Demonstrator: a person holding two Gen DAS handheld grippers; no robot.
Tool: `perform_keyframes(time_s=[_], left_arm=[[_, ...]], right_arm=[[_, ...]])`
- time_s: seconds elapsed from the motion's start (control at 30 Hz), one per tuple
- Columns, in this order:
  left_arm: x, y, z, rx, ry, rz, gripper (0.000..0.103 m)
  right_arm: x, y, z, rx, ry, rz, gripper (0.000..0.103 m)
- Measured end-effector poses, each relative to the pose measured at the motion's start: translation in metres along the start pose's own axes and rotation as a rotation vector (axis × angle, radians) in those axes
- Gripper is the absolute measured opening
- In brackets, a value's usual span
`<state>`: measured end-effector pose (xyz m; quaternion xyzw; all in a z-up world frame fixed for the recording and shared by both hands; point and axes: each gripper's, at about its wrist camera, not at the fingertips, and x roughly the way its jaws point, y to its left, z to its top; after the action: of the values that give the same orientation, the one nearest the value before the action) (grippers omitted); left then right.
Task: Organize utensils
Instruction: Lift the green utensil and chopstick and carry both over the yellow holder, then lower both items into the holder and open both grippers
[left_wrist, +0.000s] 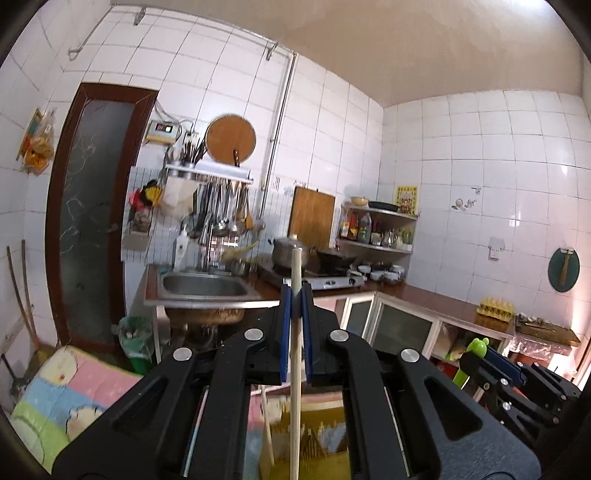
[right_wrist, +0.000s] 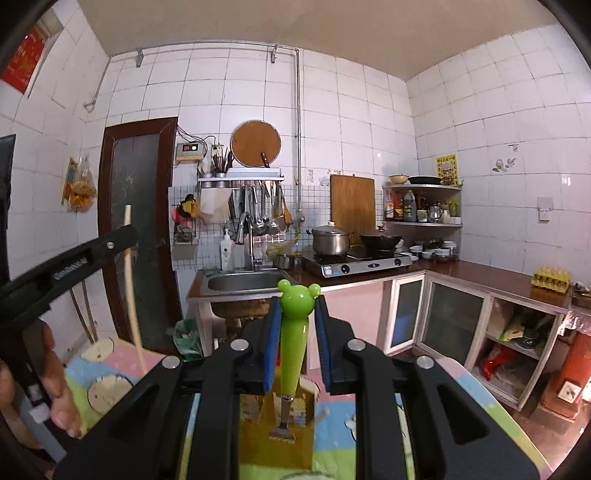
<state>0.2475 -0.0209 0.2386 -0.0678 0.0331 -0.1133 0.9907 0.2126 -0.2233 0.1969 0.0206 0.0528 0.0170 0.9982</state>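
Left gripper (left_wrist: 295, 295) clamps chopstick (left_wrist: 294, 350), right gripper (right_wrist: 297, 314) clamps green bear-handled fork (right_wrist: 291, 343): keep both vertical, lower w/ tips over yellow holder (right_wrist: 258, 443).

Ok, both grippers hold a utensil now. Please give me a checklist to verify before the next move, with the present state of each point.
1. Left gripper shut on the wooden chopstick: ok, stick upright between the jaws.
2. Right gripper shut on the green bear-handled fork: ok, handle clamped, tines pointing down.
3. Fork above the yellow utensil holder: ok, tines hang over it.
4. Chopstick's lower end inside the holder: cannot tell, its end leaves the picture.
5. Grippers apart from each other: ok, left one off to the side.
6. Free slot under the fork: cannot tell, blurred.
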Motion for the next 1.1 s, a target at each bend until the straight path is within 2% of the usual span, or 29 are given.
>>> perform_keyframes(time_s=[0.17, 0.27, 0.4, 0.53, 0.67, 0.8, 0.87, 0.9, 0.93, 0.97, 1.03, 1.07, 1.1], left_arm=[[0.062, -0.005, -0.004, 0.01, -0.004, 0.023, 0.005], [0.098, -0.002, -0.026, 0.005, 0.041, 0.026, 0.005], [0.128, 0.007, -0.065, -0.014, 0.109, 0.024, 0.005], [0.137, 0.02, -0.098, -0.024, 0.155, 0.023, 0.005], [0.139, 0.024, -0.124, 0.015, 0.197, 0.053, 0.005], [0.135, 0.032, -0.131, 0.009, 0.238, 0.065, 0.005], [0.131, 0.035, -0.128, 0.002, 0.274, 0.067, 0.007], [0.125, 0.037, -0.124, -0.001, 0.287, 0.065, 0.011], [0.121, 0.038, -0.121, 0.0, 0.294, 0.068, 0.028], [0.113, 0.04, -0.116, 0.002, 0.296, 0.076, 0.049], [0.099, 0.041, -0.108, 0.016, 0.282, 0.102, 0.069], [0.089, 0.042, -0.104, 0.032, 0.273, 0.119, 0.076], [0.079, 0.044, -0.101, 0.042, 0.268, 0.134, 0.078]], right_arm=[[0.05, -0.001, 0.006, 0.008, 0.047, 0.006, 0.019], [0.075, -0.004, -0.007, 0.011, 0.081, 0.004, 0.019], [0.106, -0.007, -0.038, 0.005, 0.147, 0.018, 0.019], [0.128, -0.008, -0.066, 0.01, 0.213, 0.018, 0.019], [0.139, -0.008, -0.089, 0.007, 0.266, 0.004, 0.019], [0.139, -0.015, -0.097, 0.008, 0.291, -0.007, 0.019], [0.134, -0.017, -0.096, 0.028, 0.299, 0.009, 0.026], [0.131, -0.017, -0.094, 0.027, 0.295, 0.003, 0.042], [0.126, -0.018, -0.091, 0.023, 0.282, -0.008, 0.056], [0.118, -0.018, -0.087, 0.02, 0.265, -0.015, 0.058], [0.11, -0.019, -0.078, 0.017, 0.261, -0.019, 0.058], [0.102, -0.021, -0.074, 0.024, 0.262, -0.023, 0.06], [0.098, -0.023, -0.072, 0.029, 0.26, -0.026, 0.066]])
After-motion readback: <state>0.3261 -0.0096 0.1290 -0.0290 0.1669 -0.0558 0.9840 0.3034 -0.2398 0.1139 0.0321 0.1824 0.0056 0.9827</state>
